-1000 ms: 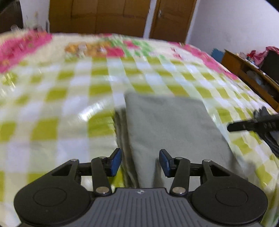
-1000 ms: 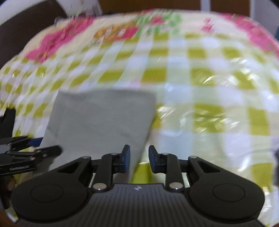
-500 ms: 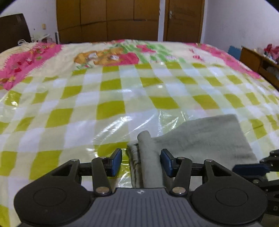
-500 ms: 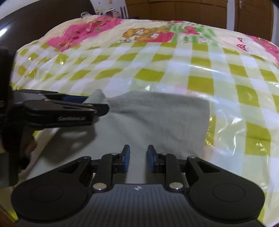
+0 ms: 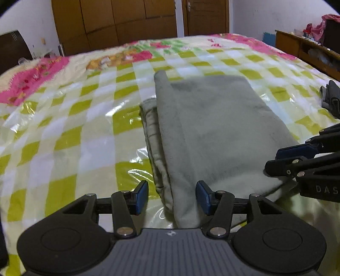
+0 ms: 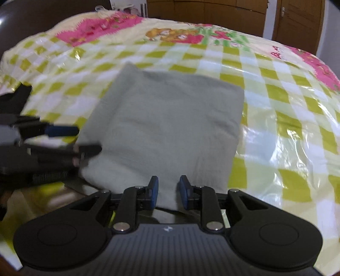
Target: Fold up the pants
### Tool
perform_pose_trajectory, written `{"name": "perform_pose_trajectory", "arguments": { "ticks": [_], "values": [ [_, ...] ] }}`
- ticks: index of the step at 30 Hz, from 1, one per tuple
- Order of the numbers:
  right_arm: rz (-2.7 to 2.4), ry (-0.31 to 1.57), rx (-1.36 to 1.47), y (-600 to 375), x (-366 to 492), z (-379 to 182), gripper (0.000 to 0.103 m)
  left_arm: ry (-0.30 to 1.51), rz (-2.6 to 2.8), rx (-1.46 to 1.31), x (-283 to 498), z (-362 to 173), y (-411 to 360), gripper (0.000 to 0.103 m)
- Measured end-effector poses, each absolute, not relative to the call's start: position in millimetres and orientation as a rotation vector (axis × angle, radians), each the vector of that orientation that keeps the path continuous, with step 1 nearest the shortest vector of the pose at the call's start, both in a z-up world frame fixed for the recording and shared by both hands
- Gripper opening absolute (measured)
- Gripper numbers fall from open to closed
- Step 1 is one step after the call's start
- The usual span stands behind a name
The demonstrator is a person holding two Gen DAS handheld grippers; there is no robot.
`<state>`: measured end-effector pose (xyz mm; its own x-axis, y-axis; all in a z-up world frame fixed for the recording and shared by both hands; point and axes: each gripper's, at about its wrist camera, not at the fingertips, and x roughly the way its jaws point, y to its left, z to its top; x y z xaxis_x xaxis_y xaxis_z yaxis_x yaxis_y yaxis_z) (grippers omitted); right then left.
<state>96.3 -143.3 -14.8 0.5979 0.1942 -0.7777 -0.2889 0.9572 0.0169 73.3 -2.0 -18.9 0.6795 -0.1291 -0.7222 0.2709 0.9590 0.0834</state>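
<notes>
Grey folded pants (image 5: 212, 127) lie flat on the checked bed cover (image 5: 85, 131), a rolled fold along their left side. My left gripper (image 5: 172, 197) hangs low over the near left corner, open, with the layered edge between its blue pads and not pinched. My right gripper (image 6: 169, 192) stands narrowly open over the near edge of the pants (image 6: 165, 123), cloth below the gap. Each gripper shows in the other's view: the right gripper (image 5: 293, 157) at the right edge, the left gripper (image 6: 63, 138) blurred at the left edge.
The bed cover (image 6: 276, 106) is shiny plastic with yellow-green checks and pink borders. A wooden wardrobe (image 5: 116, 23) and a door (image 5: 206, 17) stand behind the bed. A wooden desk (image 5: 308, 51) with clutter runs along the right, and a dark headboard (image 5: 12, 48) is at the left.
Both grippers have drawn back to the pants' near edge, which now stretch out ahead of them. The left gripper's jaws stand a little wider. The right gripper's gap is unchanged.
</notes>
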Motion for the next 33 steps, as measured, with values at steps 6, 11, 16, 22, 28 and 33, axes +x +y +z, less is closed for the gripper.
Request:
{"name": "perform_pose_trajectory", "arguments": {
  "ticks": [6, 11, 16, 22, 28, 33],
  "values": [
    [0.267, 0.857, -0.126, -142, 81, 4, 0.023, 0.755, -0.222, 0.136, 62, -4, 5, 0.062],
    [0.244, 0.867, -0.142, -141, 70, 5, 0.023, 0.834, -0.221, 0.107, 63, -17, 11, 0.063],
    [0.235, 0.856, -0.145, -140, 59, 9, 0.023, 0.793, -0.230, 0.079, 50, -5, 14, 0.063],
    [0.222, 0.854, -0.137, -142, 52, 11, 0.023, 0.790, -0.241, 0.069, 40, -3, 12, 0.063],
    [0.220, 0.875, -0.112, -146, 43, 6, 0.024, 0.796, -0.256, 0.073, 32, -5, 6, 0.063],
    [0.215, 0.878, -0.103, -148, 37, 4, 0.024, 0.795, -0.259, 0.073, 28, -5, 3, 0.063]
  ]
}}
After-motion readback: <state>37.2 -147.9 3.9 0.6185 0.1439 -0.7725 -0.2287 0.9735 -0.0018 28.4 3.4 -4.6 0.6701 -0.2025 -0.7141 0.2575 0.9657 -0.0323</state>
